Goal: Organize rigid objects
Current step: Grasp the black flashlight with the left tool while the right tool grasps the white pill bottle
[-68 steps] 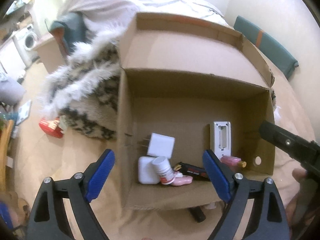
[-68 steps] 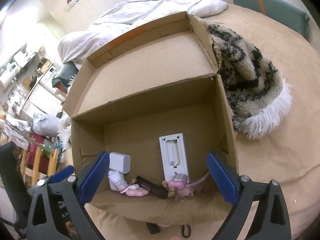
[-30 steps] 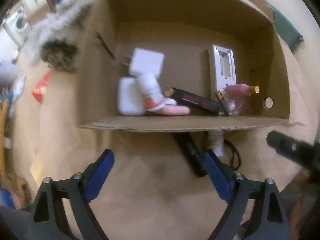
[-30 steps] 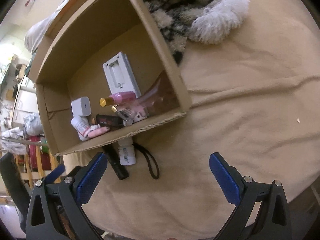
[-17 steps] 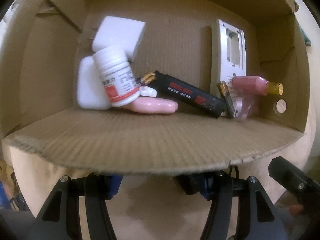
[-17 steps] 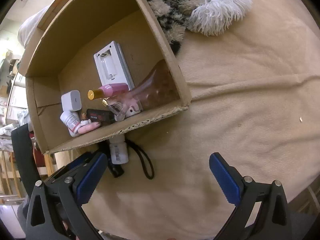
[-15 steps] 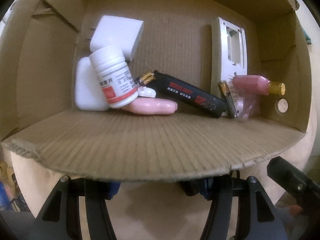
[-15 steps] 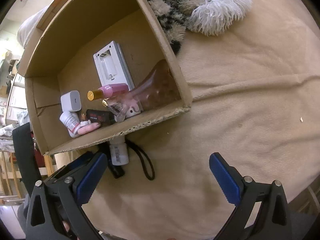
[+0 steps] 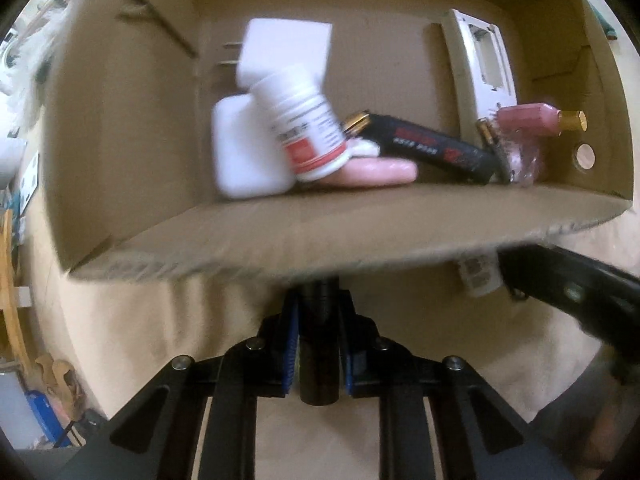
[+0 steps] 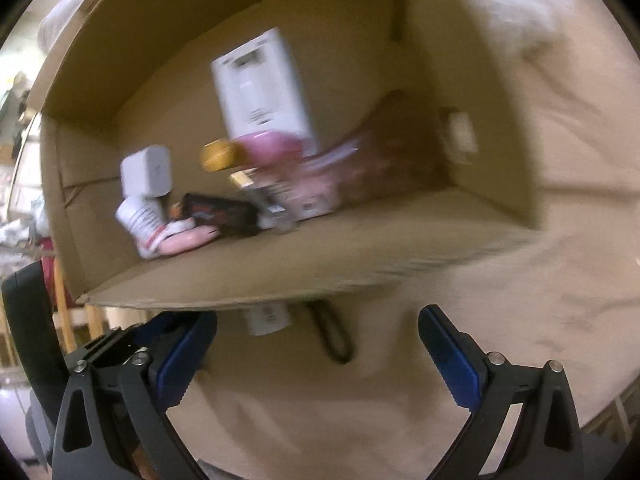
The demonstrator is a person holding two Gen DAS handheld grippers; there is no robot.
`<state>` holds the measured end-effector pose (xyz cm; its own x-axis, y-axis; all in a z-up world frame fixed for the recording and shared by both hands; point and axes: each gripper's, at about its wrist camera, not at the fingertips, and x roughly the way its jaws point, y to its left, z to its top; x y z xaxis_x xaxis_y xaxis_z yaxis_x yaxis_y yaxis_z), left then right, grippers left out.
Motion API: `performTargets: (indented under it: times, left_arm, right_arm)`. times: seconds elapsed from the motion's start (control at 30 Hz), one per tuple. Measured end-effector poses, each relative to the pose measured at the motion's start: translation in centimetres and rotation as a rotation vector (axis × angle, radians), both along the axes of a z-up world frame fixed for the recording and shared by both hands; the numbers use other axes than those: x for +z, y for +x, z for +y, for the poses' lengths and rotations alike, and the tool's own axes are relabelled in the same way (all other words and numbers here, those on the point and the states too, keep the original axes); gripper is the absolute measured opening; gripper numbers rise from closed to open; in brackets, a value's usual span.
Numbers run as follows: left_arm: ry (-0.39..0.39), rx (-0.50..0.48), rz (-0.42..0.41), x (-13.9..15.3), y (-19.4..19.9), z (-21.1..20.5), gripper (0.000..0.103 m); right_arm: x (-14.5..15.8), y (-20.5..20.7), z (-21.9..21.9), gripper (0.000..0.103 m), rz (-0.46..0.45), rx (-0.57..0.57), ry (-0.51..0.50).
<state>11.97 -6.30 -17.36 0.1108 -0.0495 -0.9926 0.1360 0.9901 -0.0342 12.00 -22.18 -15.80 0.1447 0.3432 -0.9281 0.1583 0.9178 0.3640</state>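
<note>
Gripping a black cylindrical tool [image 9: 320,344] lengthwise between clenched left tongs [image 9: 319,354], just outside the cardboard box [image 9: 280,236], long axis pointing at the near wall. Spread empty, right tongs [image 10: 316,350] facing a white bottle [image 10: 268,318] under that wall.

**Box layout, near wall down**

Cardboard box [image 9: 120,128] sits on blanket [image 9: 168,340]. Inside, L to R in left wrist view: charger block [image 9: 248,156] w/ plug adapter [image 9: 286,46] behind it, pill bottle [image 9: 304,120] leaning over both, long bar [image 9: 432,148] in the middle, flat panel [image 9: 480,64] & capped bottle [image 9: 536,120] at R end. Outside, just before near wall: dark cylinder [image 9: 320,344], small labelled bottle [image 9: 478,276] to its R.
</note>
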Motion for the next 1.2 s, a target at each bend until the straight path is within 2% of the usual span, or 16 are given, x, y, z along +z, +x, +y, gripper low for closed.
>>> performTargets:
  times: [0.07,0.13,0.23,0.4,0.43,0.47,0.53,0.63,0.73,0.87,1.03,1.13,1.2]
  left_arm:
    - [-0.008,0.013,0.000,-0.1,-0.1,0.4,0.016]
    - [-0.009,0.022,-0.003,-0.3,-0.2,0.5,0.016]
    - [-0.013,0.035,-0.008,-0.6,0.5,1.0,0.016]
    - [-0.011,0.029,-0.027,-1.4,-0.5,2.0,0.016]
    - [-0.014,0.026,-0.028,-1.4,-0.4,2.1,0.016]
    - [-0.026,0.038,-0.023,-1.4,-0.2,2.4,0.017]
    - [-0.068,0.080,-0.008,-1.6,0.0,3.4,0.017]
    - [-0.079,0.082,-0.005,-1.3,-0.2,4.2,0.017]
    - [-0.059,0.088,-0.018,-0.8,-1.1,4.8,0.017]
    - [-0.077,0.107,-0.020,-0.3,-3.6,5.9,0.017]
    - [-0.081,0.109,-0.080,1.8,-6.4,6.4,0.017]
    - [-0.110,0.111,-0.118,4.1,-8.4,6.2,0.017]
    - [-0.095,0.085,-0.170,6.4,-9.8,5.3,0.017]
  right_arm:
    - [-0.2,0.4,1.5,0.067,0.007,0.036,0.002]
    - [-0.5,0.8,2.6,0.048,0.013,0.062,-0.005]
    - [-0.8,1.2,3.9,0.046,0.008,0.101,-0.032]
    - [-2.1,1.3,5.7,0.044,0.021,0.164,-0.053]
    - [-2.0,1.3,5.8,0.042,0.014,0.167,-0.055]
    - [-1.9,1.3,5.8,0.034,0.006,0.172,-0.053]
    - [-1.5,1.1,5.4,0.029,-0.012,0.170,-0.044]
    - [-0.5,0.0,3.5,0.029,-0.027,0.153,-0.005]
    - [0.4,-0.9,2.8,0.029,-0.048,0.139,-0.002]
    - [1.8,-2.5,1.8,0.029,-0.068,0.133,0.008]
    - [3.4,-4.9,0.5,0.029,-0.102,0.113,0.024]
    - [4.0,-5.5,-0.7,0.029,-0.120,0.093,0.038]
    - [4.4,-6.5,-0.8,0.029,-0.138,0.096,0.033]
